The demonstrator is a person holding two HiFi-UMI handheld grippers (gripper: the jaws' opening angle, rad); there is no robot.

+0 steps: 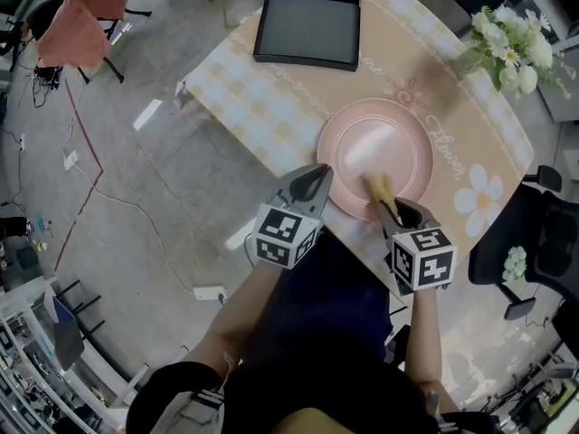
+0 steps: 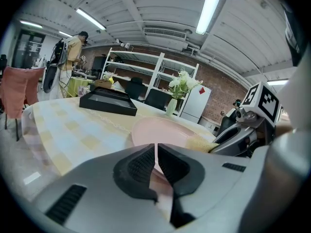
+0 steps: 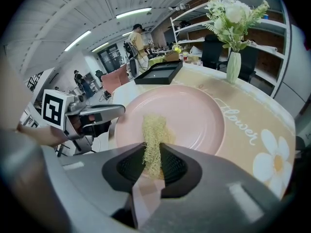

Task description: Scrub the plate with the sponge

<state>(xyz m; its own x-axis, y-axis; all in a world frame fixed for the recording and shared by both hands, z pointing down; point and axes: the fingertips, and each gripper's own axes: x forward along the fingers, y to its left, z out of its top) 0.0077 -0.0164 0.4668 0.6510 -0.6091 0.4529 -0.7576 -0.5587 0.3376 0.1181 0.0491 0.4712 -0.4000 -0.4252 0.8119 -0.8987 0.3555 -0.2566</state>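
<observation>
The left gripper has its jaws pressed almost together on the thin edge of the pink plate, pinching the rim. In the head view this gripper grips the plate at about 8 o'clock.

The right gripper has its jaws squeezed onto a yellow fibrous sponge, whose free end sticks out past the fingertips over the plate's inner surface; whether it presses down cannot be told. From the head view, the right gripper comes in at about 6 o'clock of the plate, with the sponge just inside the rim there.

The plate sits on a table covered with a beige cloth. A black tray lies at 11 o'clock from the plate, well apart from it. A vase of white flowers stands at 2 o'clock, near the table's edge.
</observation>
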